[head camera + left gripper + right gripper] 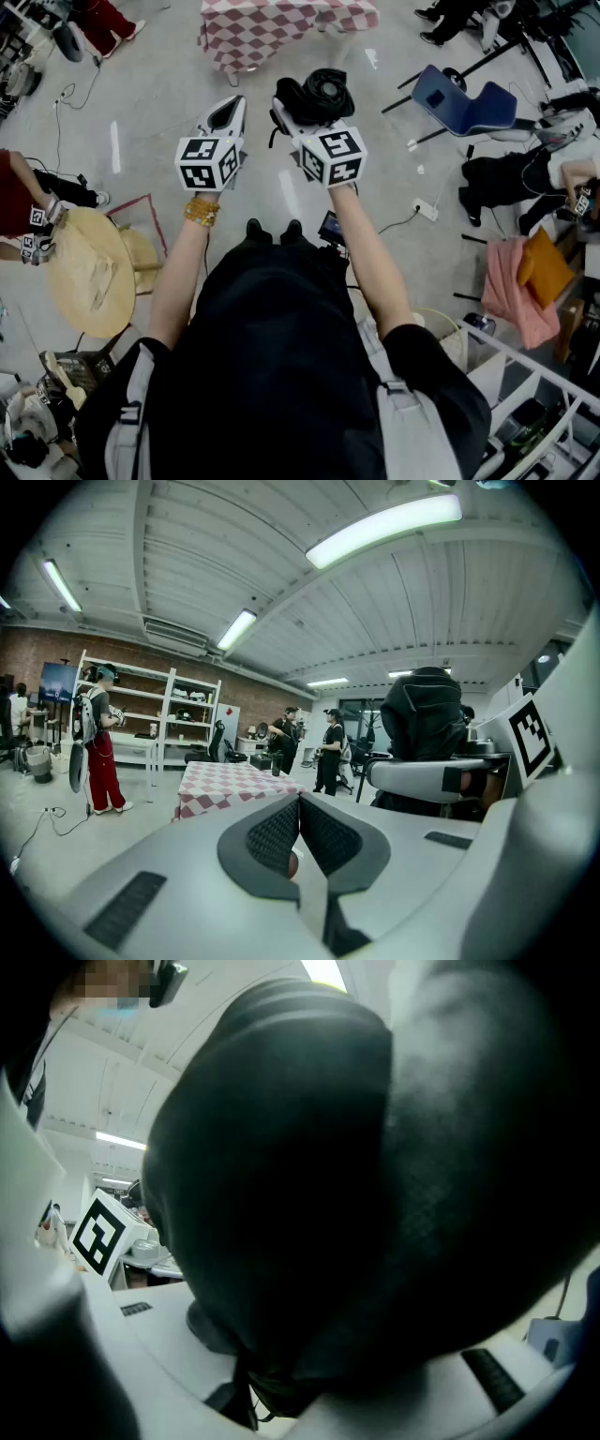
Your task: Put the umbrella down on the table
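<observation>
**Umbrella in the right gripper, not on the desk yet**

So the person in the black top holds both grippers out in front, above the pale shiny floor (141, 103). The right gripper (298, 120) has its fingers clamped on the black folded fabric umbrella (319, 92). The umbrella sits bunched up at the far end of that gripper, up in the air. In the right gripper view it's so close that it blocks nearly everything. You only get the white finger bases poking out under it on both sides.

The left gripper (228, 114) is alongside, just left of the right one, and carries nothing. Its fingers (275, 836) are pressed together, dark textured pads meeting in a line.

The desk with the red-and-white checked cloth (281, 28) is on the far side of both grippers, apart from them, and the umbrella isn't on it. In the left gripper view the desk shows past the fingertips, with a few people standing beyond it and white shelving (150, 714) off to the left.

Other stuff around: a blue chair (464, 103) far right, a pink cloth (511, 291) on the right, and a round straw-coloured disc (89, 272) on the left.
</observation>
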`<state>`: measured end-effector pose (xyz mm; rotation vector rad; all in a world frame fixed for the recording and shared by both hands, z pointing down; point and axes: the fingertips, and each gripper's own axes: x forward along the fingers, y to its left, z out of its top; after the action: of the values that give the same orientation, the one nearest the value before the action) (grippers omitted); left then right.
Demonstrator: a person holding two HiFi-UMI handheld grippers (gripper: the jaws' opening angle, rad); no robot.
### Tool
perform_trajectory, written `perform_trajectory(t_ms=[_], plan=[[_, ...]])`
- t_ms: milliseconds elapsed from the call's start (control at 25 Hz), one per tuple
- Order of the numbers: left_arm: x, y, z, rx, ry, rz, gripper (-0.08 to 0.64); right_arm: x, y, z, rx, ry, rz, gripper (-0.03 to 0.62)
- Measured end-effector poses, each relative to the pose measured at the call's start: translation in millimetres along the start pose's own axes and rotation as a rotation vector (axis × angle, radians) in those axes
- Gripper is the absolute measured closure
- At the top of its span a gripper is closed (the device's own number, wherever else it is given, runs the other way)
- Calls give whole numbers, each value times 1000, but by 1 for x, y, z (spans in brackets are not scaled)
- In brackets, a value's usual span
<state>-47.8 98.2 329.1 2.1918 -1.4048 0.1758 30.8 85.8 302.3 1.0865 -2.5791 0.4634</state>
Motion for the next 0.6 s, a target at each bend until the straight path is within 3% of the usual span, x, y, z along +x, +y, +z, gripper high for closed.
perform_trajectory(t_ms=[200, 600], plan=[[8, 7, -2, 8, -16, -17, 546, 13, 2, -1, -33, -13, 2, 394], [9, 46, -16, 8, 20, -52, 546, 63, 14, -13, 19, 9, -38, 393]])
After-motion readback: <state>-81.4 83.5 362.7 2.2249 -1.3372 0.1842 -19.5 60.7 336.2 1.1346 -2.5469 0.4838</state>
